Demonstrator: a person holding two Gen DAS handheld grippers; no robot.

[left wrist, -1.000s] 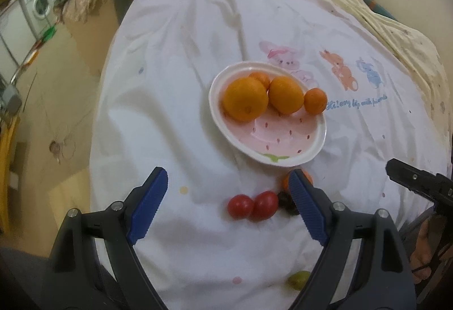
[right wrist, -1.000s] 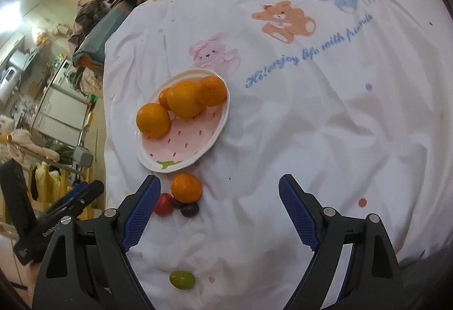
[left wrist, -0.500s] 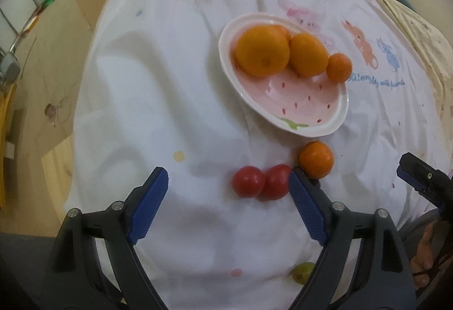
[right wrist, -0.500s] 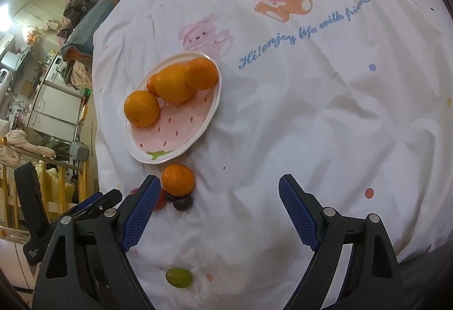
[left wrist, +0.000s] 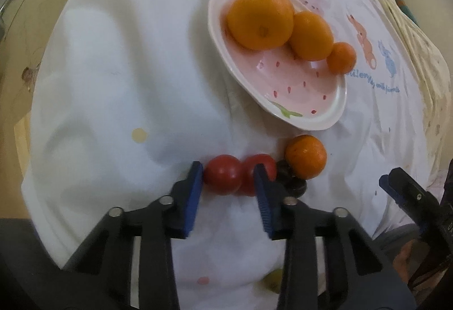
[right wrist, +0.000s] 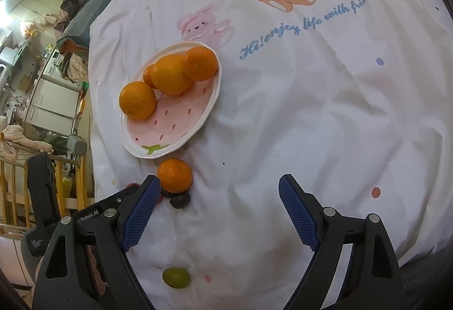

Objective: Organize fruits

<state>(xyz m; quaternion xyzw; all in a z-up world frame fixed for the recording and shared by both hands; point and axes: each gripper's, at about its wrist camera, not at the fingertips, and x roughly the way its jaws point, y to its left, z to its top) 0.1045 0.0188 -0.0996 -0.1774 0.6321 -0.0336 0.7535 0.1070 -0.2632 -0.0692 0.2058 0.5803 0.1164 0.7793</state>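
My left gripper [left wrist: 228,178] pinches the near-left tomato [left wrist: 222,178]; right gripper [right wrist: 217,211] hangs wide. Next I'd lift it to the plate [left wrist: 334,114].

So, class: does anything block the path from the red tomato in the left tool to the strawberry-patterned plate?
Nothing visible does. The left tool brackets the left red tomato; only bare white cloth lies between it and the pink strawberry-patterned plate. The second tomato touches it on the right, beside the route.
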